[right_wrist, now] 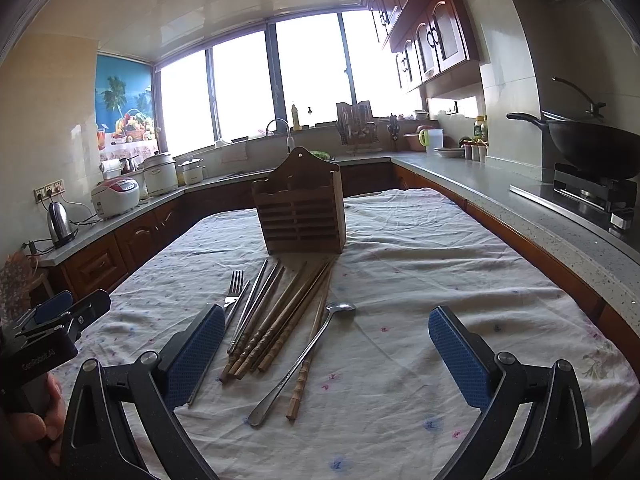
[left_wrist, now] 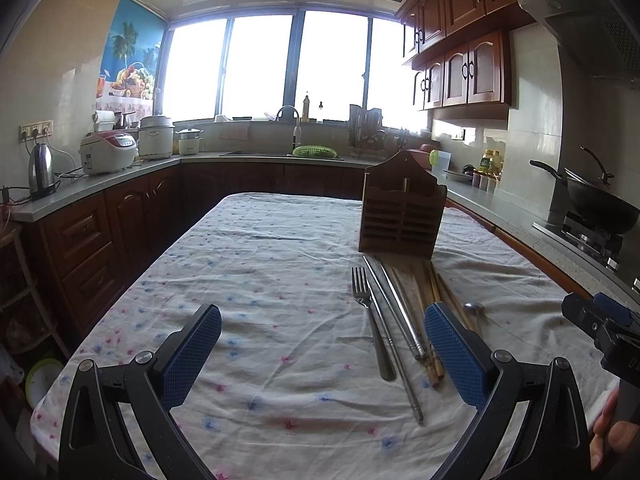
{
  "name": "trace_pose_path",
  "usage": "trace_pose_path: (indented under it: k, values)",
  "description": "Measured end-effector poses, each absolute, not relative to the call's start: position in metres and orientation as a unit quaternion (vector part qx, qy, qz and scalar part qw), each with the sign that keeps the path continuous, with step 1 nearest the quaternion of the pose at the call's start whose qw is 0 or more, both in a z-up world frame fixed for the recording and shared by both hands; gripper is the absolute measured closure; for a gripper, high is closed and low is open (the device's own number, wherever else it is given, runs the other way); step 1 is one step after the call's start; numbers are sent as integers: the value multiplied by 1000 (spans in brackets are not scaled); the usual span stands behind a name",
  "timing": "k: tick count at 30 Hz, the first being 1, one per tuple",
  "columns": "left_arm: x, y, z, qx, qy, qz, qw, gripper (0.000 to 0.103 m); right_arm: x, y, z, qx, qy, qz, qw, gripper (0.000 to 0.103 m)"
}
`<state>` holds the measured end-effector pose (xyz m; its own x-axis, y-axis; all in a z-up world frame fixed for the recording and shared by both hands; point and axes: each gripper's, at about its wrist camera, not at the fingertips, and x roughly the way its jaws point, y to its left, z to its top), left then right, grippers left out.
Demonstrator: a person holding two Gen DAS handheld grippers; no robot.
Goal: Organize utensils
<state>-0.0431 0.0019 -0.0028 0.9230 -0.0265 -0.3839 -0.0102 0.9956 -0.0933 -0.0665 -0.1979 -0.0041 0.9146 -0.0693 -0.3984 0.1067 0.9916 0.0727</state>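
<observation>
Nothing is being picked up yet: the left gripper (left_wrist: 322, 354) and right gripper (right_wrist: 326, 356) are hovering wide apart and empty. Next, one should be reaching for the fork (left_wrist: 370, 320) near the wooden holder (left_wrist: 402, 216).

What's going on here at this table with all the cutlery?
A person holds a claw in each hand over a cloth-covered table, about to sort utensils. Both the left claw and right claw are open and empty. A fork, metal chopsticks, wooden chopsticks and a spoon lie loose in front of a wooden holder, which stands upright. Nothing has been picked up yet.
</observation>
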Motion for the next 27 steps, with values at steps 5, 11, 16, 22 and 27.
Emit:
trace_pose_path:
  k: [5, 11, 16, 22, 27]
  values:
    - [-42, 2, -3, -47, 197, -5, 979, 1, -66, -199, -3, 50, 199, -42, 978, 0]
    - [-41, 2, -4, -49, 197, -6, 979, 1, -65, -200, -3, 41, 202, -41, 978, 0]
    - [-40, 2, -4, -50, 198, -8, 979, 1, -64, -203, -3, 46, 203, -38, 977, 0]
    - [-34, 6, -5, -58, 209, -18, 976, 1, -64, -203, -4, 48, 201, -34, 978, 0]
    - [-26, 12, -3, -67, 220, -23, 973, 1, -60, -205, -4, 50, 209, -27, 976, 0]
